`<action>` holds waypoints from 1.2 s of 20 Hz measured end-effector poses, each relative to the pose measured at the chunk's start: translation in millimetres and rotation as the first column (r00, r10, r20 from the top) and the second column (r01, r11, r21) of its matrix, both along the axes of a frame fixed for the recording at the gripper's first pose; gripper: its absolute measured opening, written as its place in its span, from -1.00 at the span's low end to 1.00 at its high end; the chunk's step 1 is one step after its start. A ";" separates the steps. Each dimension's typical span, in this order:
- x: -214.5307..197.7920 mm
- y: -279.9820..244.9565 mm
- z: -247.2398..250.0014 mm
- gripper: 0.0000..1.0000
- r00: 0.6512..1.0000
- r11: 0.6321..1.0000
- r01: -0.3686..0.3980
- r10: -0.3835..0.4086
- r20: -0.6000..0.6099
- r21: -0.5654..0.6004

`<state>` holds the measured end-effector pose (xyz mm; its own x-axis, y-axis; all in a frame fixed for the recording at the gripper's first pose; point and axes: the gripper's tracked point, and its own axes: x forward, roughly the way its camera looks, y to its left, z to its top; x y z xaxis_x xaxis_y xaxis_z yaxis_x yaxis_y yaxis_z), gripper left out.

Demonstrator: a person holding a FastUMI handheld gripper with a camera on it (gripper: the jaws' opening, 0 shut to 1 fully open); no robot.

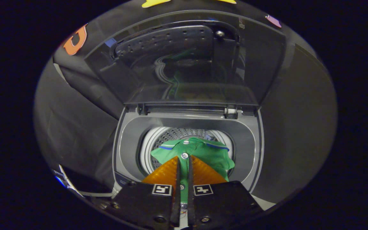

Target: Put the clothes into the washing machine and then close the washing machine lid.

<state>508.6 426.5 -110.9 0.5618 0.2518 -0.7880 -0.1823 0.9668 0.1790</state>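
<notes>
Green buttoned polo shirt (196,151) hangs pinched between the gripper (184,159) fingers over the grey top-loading washing machine (129,134) drum, poised for dropping; transparent hinged lid (187,64) stands upright behind.

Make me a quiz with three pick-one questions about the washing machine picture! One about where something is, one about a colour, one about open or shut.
1. Where is the shirt?
A. Over the drum opening, pinched in the tongs
B. On the floor
C. On top of the lid

2. What colour is the shirt?
A. Red
B. Green with blue trim
C. Yellow

3. How is the washing machine lid?
A. Shut flat
B. Taken off
C. Standing open

Answers: 1 A, the fabric runs between both fingers above the drum. 2 B, green cloth shows blue stripes at the collar and sleeve. 3 C, the lid stands up behind the tub.
</notes>
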 end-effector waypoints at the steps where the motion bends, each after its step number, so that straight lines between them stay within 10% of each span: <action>1: 0.8 -1.7 3.5 -0.59 1.000 1.000 0.004 -0.003 0.012 -0.008; 5: -1.9 -5.5 8.1 0.65 0.999 0.999 0.017 -0.015 0.050 -0.029; 18: -26.9 -15.0 26.7 0.62 0.983 0.996 0.018 -0.003 0.183 -0.084; 24: -33.4 -13.4 105.8 0.62 0.915 0.994 0.005 0.042 0.402 -0.113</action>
<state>475.1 413.0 -5.1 0.8333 0.1904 -0.5191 -0.2346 0.9719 -0.0201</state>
